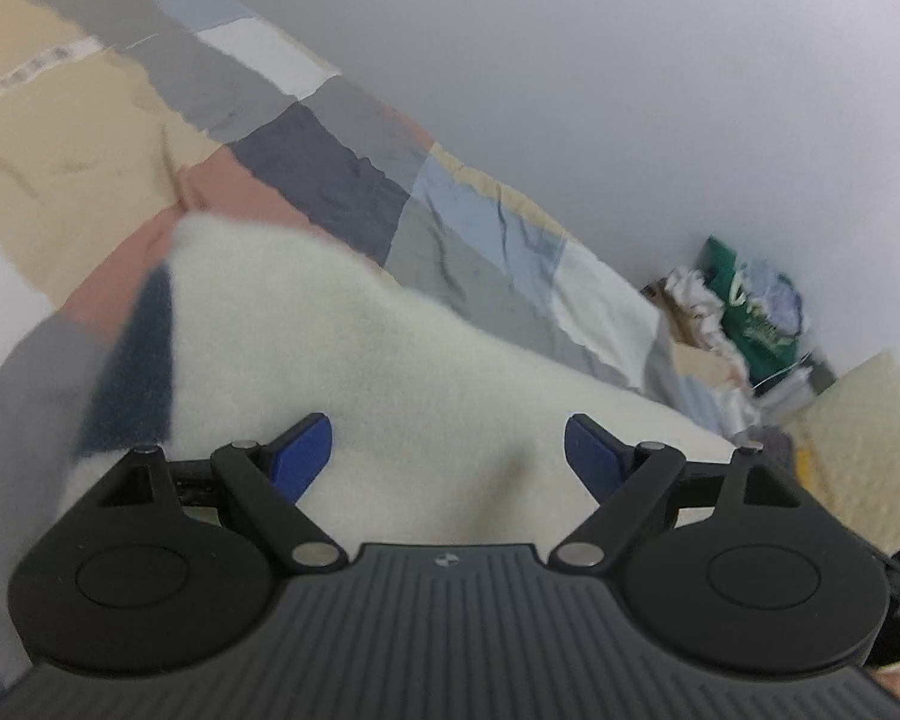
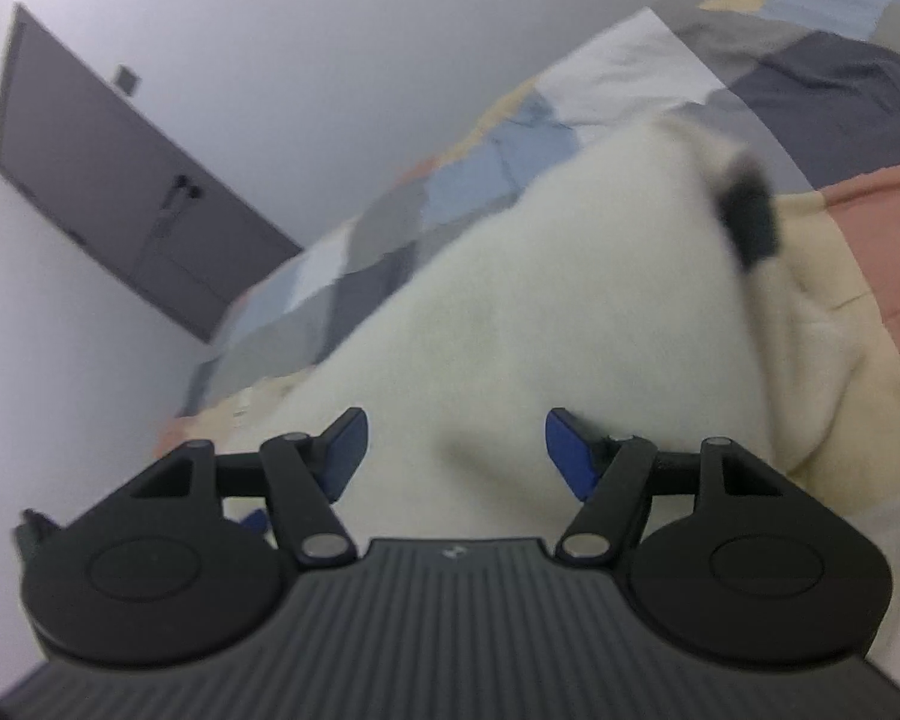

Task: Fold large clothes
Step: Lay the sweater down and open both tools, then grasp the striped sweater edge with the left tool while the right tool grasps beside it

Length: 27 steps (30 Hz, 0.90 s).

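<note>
A large cream fleece garment [image 1: 342, 348] with a dark navy patch [image 1: 135, 360] lies on a patchwork bed cover [image 1: 306, 138]. My left gripper [image 1: 448, 447] is open, its blue fingertips [image 1: 303, 450] spread wide with the fleece bunched between and under them. In the right wrist view the same cream garment [image 2: 540, 312] with a dark patch [image 2: 750, 210] fills the middle. My right gripper [image 2: 456, 450] is open too, blue fingertips [image 2: 564, 450] apart, fleece rising between them. Both views are tilted and blurred.
The patchwork bed cover [image 2: 810, 90] spreads under the garment. A pile of clothes and bags [image 1: 744, 318] sits at the bed's far end by a white wall. A dark door [image 2: 120, 180] stands in the wall left of the bed.
</note>
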### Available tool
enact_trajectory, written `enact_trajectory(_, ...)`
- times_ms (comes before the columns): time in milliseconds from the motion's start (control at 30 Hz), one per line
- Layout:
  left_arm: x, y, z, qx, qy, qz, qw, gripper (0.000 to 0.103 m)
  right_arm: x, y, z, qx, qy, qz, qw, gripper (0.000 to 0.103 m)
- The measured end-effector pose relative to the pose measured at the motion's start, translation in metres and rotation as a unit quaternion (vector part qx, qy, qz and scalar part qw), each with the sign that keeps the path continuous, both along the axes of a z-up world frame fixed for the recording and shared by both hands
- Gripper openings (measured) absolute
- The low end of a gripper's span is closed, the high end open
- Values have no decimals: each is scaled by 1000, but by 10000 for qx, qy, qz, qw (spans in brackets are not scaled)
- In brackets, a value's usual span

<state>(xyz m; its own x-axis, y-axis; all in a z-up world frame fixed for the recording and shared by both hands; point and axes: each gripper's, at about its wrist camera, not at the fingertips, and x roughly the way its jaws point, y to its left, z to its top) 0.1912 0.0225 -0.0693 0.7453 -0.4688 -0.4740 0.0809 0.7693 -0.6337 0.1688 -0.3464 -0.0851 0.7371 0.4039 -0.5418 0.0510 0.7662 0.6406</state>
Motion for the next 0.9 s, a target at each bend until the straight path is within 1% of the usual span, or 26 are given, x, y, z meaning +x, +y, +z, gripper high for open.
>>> enact_trajectory(33,8,-3,-1,124,-39,-39,9999,88,8,-2,-6,-18,33,6,10000,68)
enact_trajectory(133,21,-12,-6,444,-154,-79,9989,88,26,-9,-23,134,172,12,9998,68)
enact_trajectory(200,25,-17,-11,625,-247,-109,9977,92,34,-8,-29,67,142,97,9998,68)
enact_trajectory(267,26,-23,-14,747,-343,-89,9966,93,40,-5,-33,-57,60,187,9998,68)
enact_trajectory(300,27,-26,-15,819,-371,-78,9959,94,42,-5,-37,-44,52,196,9998,68)
enact_trajectory(433,30,-35,-17,1089,-467,-120,9929,95,48,-3,-43,-58,37,264,9996,68)
enact_trajectory(600,30,-33,-18,1069,-551,-76,9927,95,51,0,-42,-237,-23,354,9991,68)
enact_trajectory(733,21,-26,-14,932,-805,140,9923,95,49,1,-34,-331,-40,399,9986,68)
enact_trajectory(800,15,-19,-7,969,-983,300,9900,95,45,0,-26,-358,-169,441,9982,68)
enact_trajectory(900,3,-4,8,1160,-1288,652,9827,95,38,-9,-10,-587,-445,311,9968,68)
